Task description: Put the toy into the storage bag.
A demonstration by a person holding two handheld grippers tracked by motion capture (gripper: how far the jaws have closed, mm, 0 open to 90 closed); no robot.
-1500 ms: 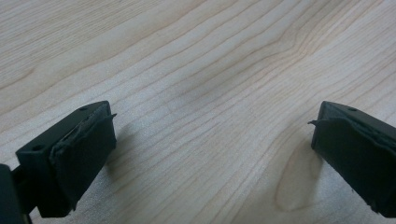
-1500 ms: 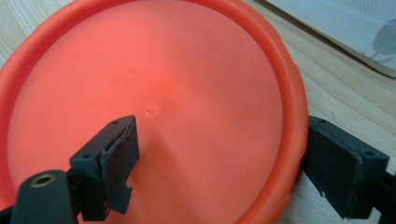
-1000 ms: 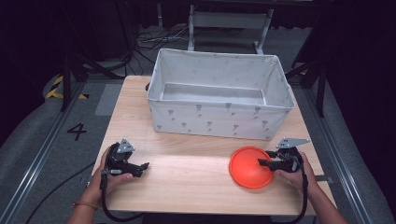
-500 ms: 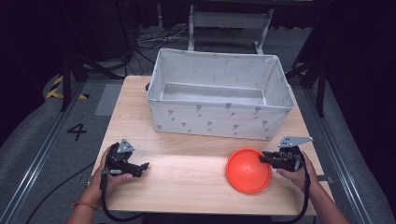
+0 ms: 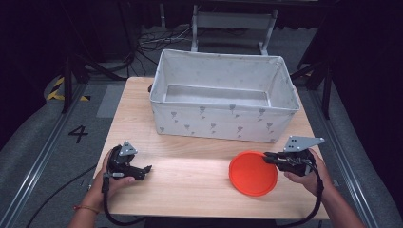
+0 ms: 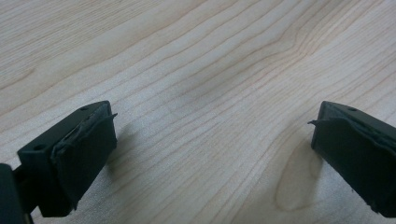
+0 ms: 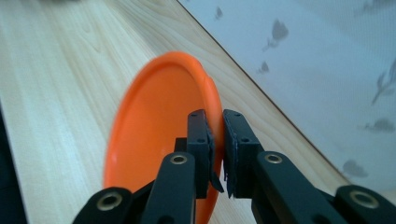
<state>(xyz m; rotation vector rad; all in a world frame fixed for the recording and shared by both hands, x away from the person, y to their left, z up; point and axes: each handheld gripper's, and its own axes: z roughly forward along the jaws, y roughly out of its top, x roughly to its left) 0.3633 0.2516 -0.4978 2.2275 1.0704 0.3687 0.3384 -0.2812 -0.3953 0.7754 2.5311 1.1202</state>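
An orange plate (image 5: 252,173) hangs tilted over the right part of the wooden table (image 5: 190,171), in front of the fabric bin. My right gripper (image 5: 269,156) is shut on its rim; in the right gripper view the two jaws pinch the edge of the orange plate (image 7: 159,135) at my right gripper (image 7: 215,140). My left gripper (image 5: 145,169) rests low at the table's left front, held by a hand. In the left gripper view my left gripper (image 6: 210,140) stands open, its jaws wide apart over bare wood.
A large white fabric bin (image 5: 223,121) with a grey print stands across the back of the table, its inside bare. Its wall (image 7: 327,60) rises close beside the plate. Dark floor, cables and metal frames surround the table.
The right gripper has lifted the orange plate by its rim and carried it slightly left and up, tilting it. The left gripper has stayed put.
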